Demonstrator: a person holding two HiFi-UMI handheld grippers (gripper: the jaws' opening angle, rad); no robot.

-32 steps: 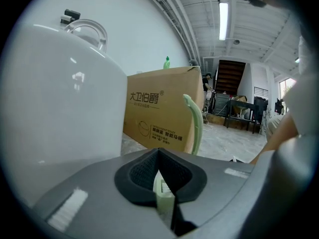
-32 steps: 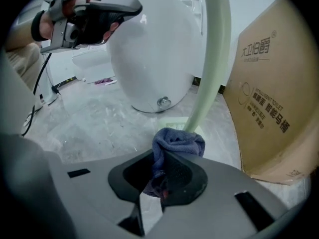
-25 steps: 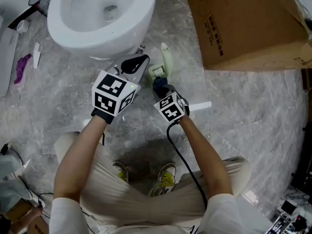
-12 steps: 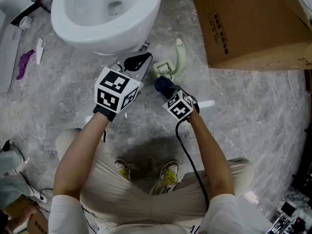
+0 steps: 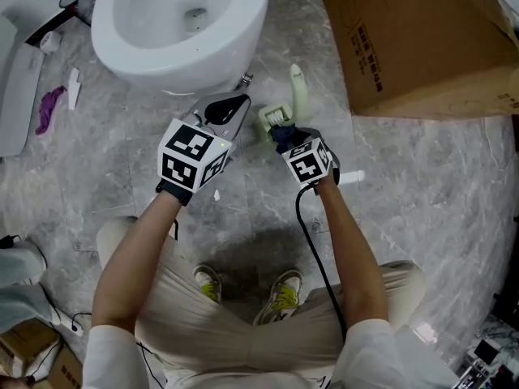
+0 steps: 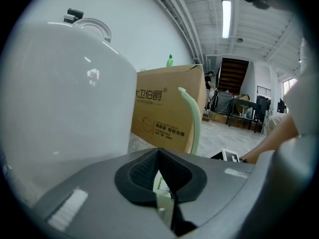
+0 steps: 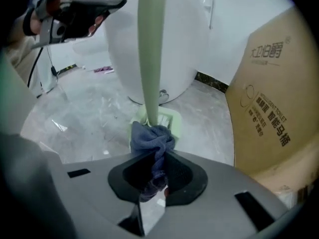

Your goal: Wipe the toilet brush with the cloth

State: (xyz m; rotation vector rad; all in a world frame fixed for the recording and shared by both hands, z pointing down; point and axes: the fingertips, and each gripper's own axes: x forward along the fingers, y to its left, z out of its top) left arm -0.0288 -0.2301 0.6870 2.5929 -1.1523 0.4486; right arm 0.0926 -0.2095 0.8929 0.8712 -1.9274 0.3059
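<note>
— So, how far was the wiping judged to have got?

— Under way, but early, it was judged. The toilet brush (image 5: 295, 86) was stood on the floor just beside the toilet (image 5: 243, 31), its pale green handle rising from the head. The dark blue cloth (image 7: 152, 138) was pressed against the foot of that handle, where the brush head was joined.

— And how were the grippers found?

— The right gripper (image 7: 158, 168) was clenched on the cloth, with a bunched wad left out in front of the jaws. The left gripper (image 6: 159, 168) was seen closed too, with the pale green brush head apparently caught between its jaws, so the brush was taken to be steadied.

— What was left to be done?

— Most of it, as judged. Only the lowest part of the handle was touched by the cloth, and the long stretch above it was not covered. Whether any dirt had been lifted could not be told.
</note>
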